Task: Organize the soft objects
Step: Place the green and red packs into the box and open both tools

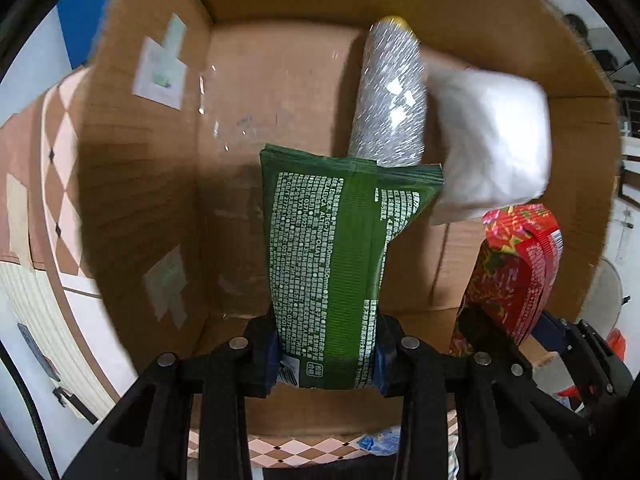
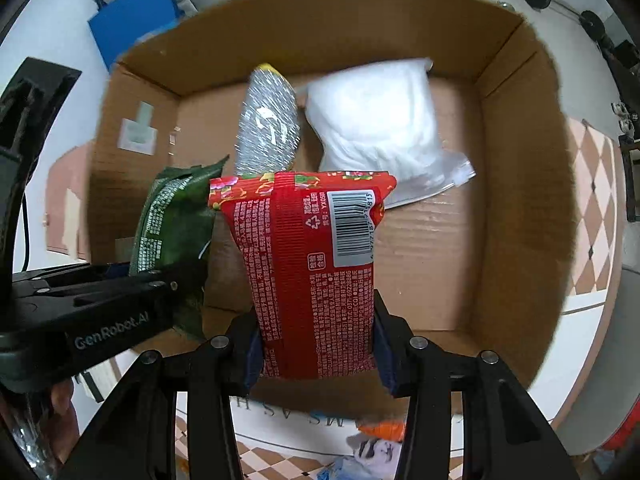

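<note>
We look down into an open cardboard box (image 1: 280, 92), its brown walls filling most of both wrist views and its flaps standing up around the floor. A white label (image 1: 160, 76) is stuck on its left inner wall. Beneath the box, a checked pink-and-brown surface (image 2: 596, 200) shows on either side.

Inside the box, toward the far wall, a white soft pack (image 2: 376, 120) in clear plastic lies on the floor, and just beside it, on its left, a silver glittery pack (image 2: 268, 128) with a yellow tip at its far end.

Our left gripper (image 1: 326, 354) is closed on a green pack (image 1: 332, 256) covered in white print — both blue-padded fingers (image 1: 266, 360) press its lower end, and the pack stands up out of the jaws above the box floor, its top edge overlapping the silver pack in the left view.

Our right gripper (image 2: 318, 354) is clamped the same way on a red pack (image 2: 316, 256) with a barcode, squeezing its lower end between the pads, the rest of the pack rising over the box interior. From the right view the green pack sits just to the left of the red one, near it — we cannot tell whether they touch.

At the bottom edge, small blue and orange items (image 2: 380, 432) lie outside the box, too blurred to name.
</note>
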A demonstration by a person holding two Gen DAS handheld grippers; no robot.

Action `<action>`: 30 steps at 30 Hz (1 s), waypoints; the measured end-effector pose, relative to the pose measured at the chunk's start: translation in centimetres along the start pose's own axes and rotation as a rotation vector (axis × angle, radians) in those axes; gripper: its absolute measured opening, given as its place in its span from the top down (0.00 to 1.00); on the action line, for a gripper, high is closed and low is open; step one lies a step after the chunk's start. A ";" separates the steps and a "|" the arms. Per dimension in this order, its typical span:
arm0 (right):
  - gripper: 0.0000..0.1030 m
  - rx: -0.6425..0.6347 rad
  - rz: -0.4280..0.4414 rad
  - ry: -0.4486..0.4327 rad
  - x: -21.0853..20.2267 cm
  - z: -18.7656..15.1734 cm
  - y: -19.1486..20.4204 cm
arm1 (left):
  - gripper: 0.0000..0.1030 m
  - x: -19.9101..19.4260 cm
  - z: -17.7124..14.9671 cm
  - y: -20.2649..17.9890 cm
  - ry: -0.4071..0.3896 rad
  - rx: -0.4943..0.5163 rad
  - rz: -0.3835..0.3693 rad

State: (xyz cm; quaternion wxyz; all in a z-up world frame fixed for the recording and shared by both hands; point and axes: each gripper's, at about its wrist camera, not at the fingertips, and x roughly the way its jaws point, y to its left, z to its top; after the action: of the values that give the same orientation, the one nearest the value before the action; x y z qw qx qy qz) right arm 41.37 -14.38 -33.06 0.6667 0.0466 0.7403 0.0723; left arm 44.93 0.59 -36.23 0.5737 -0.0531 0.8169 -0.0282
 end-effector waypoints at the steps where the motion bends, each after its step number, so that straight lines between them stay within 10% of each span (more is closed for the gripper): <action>1: 0.53 0.003 -0.003 0.012 0.7 0.3 -0.1 | 0.69 0.5 0.2 0.0 0.010 -0.001 0.003; 15: 0.52 0.007 -0.024 0.073 3.7 1.4 0.4 | 0.66 -0.5 0.7 -0.7 0.017 -0.022 -0.012; 20: 0.21 -0.002 -0.007 0.078 2.8 1.6 0.8 | 0.24 -3.9 -0.5 -0.8 -0.057 -0.006 -0.019; 30: 0.00 -0.025 -0.033 -0.047 -2.9 -1.5 1.3 | 0.08 -10.1 -7.2 -2.1 -0.263 0.036 0.028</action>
State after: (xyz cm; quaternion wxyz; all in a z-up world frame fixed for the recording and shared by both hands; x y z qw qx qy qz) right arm 40.20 -13.64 -29.88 0.6856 0.0275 0.7242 0.0695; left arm 41.64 -0.38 -24.09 0.6772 -0.0346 0.7345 -0.0273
